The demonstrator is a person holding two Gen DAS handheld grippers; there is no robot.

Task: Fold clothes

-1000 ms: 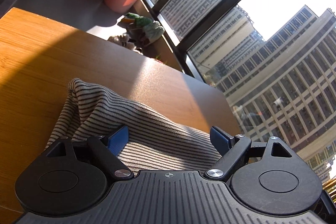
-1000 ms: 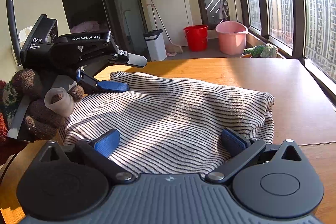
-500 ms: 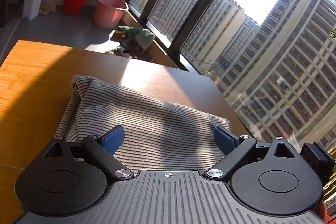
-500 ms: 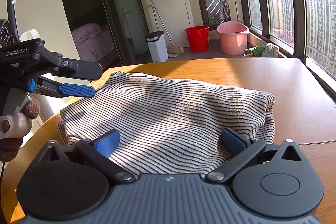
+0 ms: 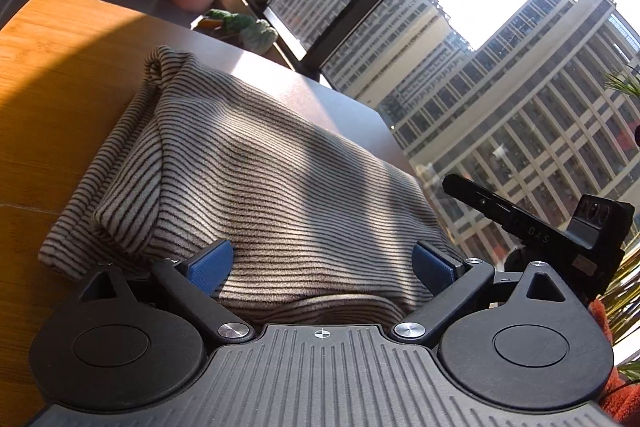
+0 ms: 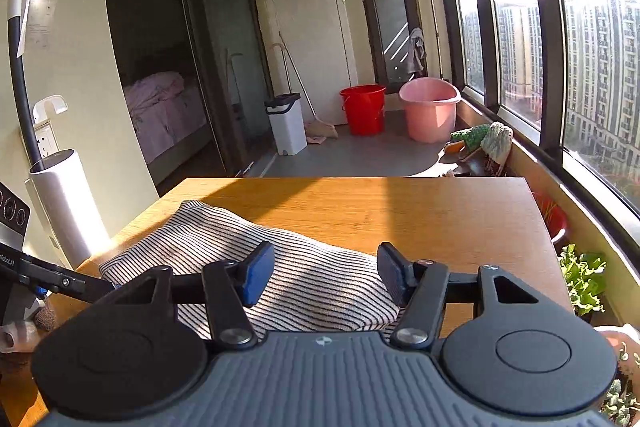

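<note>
A striped black-and-white garment (image 5: 256,179) lies folded in a thick bundle on the wooden table (image 5: 48,75); it also shows in the right wrist view (image 6: 320,287). My left gripper (image 5: 322,263) is open and empty, its blue pads wide apart just above the garment's near edge. My right gripper (image 6: 326,273) is open and empty, raised above the garment's near side. The right gripper's body (image 5: 560,227) shows at the right of the left wrist view, and the left gripper's arm (image 6: 40,277) at the left of the right wrist view.
The table (image 6: 440,211) ends at a far edge. Beyond it stand a red bucket (image 6: 363,109), a pink basin (image 6: 430,109) and a white bin (image 6: 286,123). Large windows (image 6: 592,67) run along the right. Potted plants (image 6: 582,277) sit by the table's right edge.
My right gripper has lifted and pulled back from the garment, and its jaws have narrowed a little. My left gripper has swung back over the garment's near edge, still open.
</note>
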